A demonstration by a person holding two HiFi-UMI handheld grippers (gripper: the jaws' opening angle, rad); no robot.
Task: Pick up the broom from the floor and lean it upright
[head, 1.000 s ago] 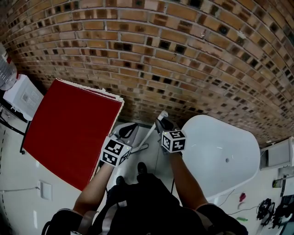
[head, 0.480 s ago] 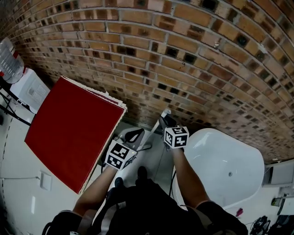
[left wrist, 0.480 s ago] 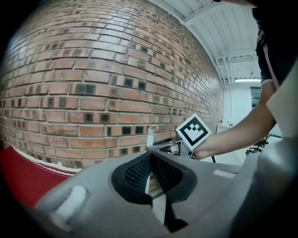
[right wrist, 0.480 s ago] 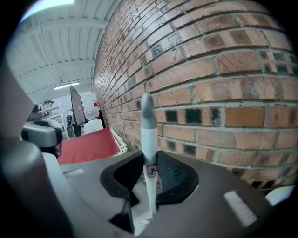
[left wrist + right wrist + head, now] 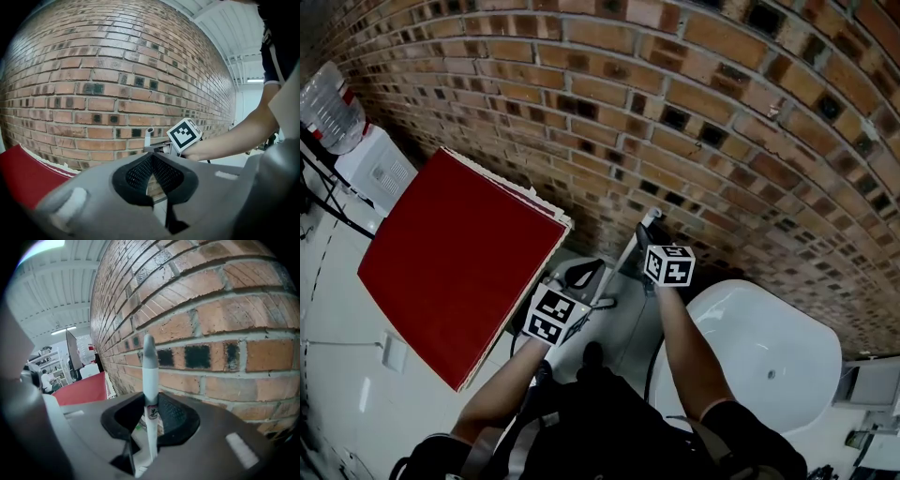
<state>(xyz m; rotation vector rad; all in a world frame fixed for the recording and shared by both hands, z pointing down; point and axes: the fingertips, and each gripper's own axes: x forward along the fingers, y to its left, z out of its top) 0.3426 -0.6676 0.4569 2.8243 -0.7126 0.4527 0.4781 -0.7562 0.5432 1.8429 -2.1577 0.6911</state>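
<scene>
Left gripper (image 5: 151, 160), jaws together on nothing, sits low beside the broom (image 5: 149, 376); right gripper (image 5: 151, 416) pinches its shaft near upright and has carried it closer to the brick wall (image 5: 694, 112), so the lean looks nearly made

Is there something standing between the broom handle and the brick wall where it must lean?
Nothing visible. The broom handle, clamped in the right gripper, has only bare brick wall behind it. The red board stands to its left, the white tub to its right.
</scene>
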